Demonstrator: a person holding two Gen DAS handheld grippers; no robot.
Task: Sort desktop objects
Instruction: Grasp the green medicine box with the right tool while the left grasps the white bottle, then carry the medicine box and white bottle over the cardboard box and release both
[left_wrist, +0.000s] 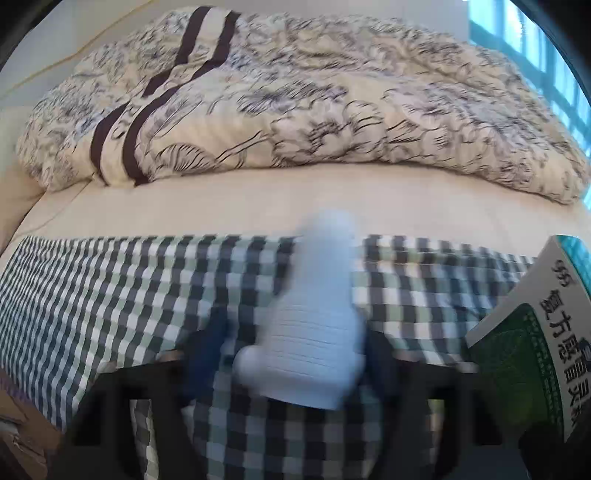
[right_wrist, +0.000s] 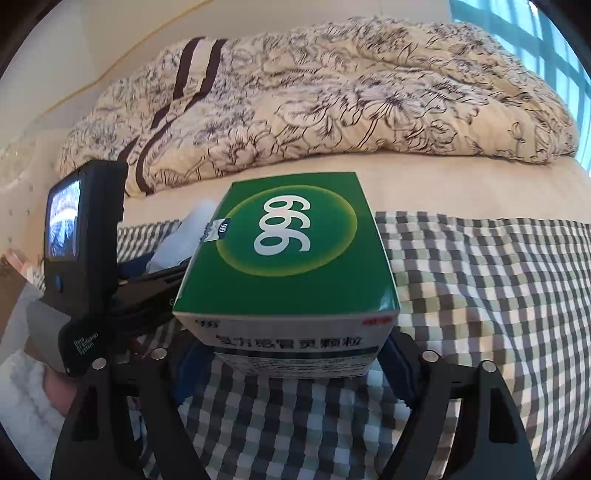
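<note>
The left gripper has its fingers closed narrow on a white plastic bottle, which stands between them with its ribbed body in the grip and its rounded top pointing away from the fingers. The picture is blurred here, so the exact contact is hard to make out. Beyond and below the fingers lies a checked cloth, and past that a cream bed sheet and a flower-print quilt.

The right gripper holds a green and white medicine box between its fingers, gripped at the near end; the green top face shows "999" and the box reaches forward past the fingertips. In the left wrist view the same box sits just to the right of the left fingers. In the right wrist view the left gripper and its bottle are just to the left of the box.
</note>
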